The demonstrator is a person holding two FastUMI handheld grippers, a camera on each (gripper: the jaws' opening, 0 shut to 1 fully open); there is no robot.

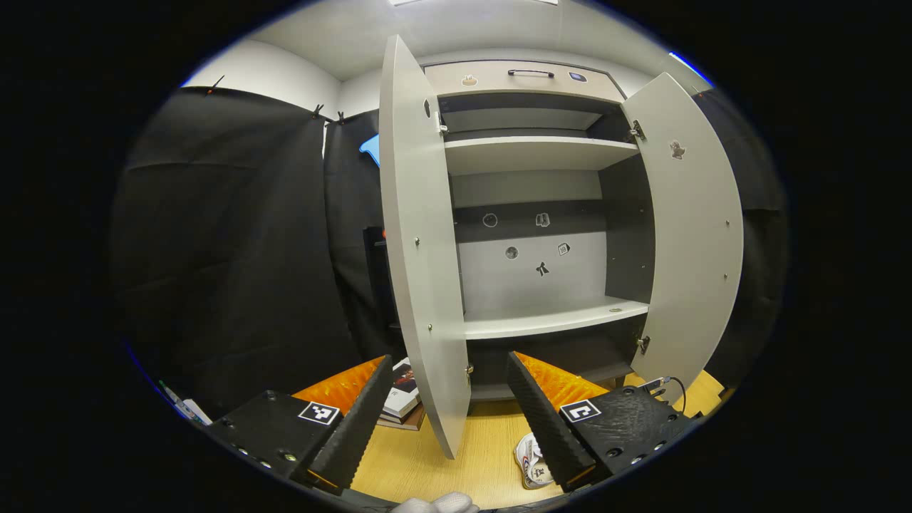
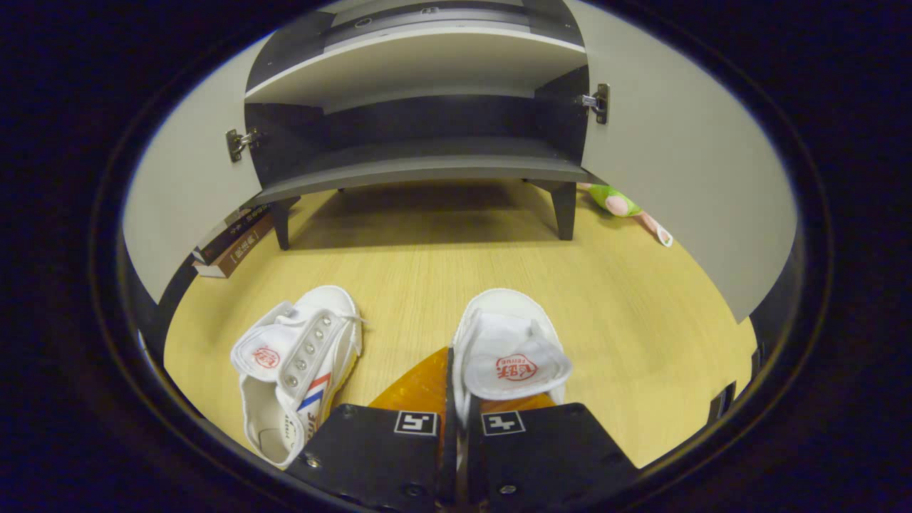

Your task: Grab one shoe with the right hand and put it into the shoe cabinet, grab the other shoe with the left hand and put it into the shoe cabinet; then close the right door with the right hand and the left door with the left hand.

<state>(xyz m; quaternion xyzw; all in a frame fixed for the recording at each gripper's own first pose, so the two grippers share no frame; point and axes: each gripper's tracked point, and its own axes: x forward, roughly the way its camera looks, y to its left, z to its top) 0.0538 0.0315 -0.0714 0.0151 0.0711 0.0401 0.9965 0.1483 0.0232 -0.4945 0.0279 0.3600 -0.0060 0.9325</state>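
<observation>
Currently, my right hand-held gripper [image 2: 456,406] is pressed together, pinching the near side wall of the right shoe [image 2: 509,356], which sits on the wooden floor [image 2: 641,299] with its toe pointing toward the shoe cabinet [image 2: 427,167] straight ahead. The other shoe [image 2: 296,367] lies just left of it, tipped and angled. My left hand-held gripper [image 1: 449,399] is spread and empty, held higher, facing the open left door [image 1: 420,263]. I judge the lift goes forward onto the low shelf.
</observation>
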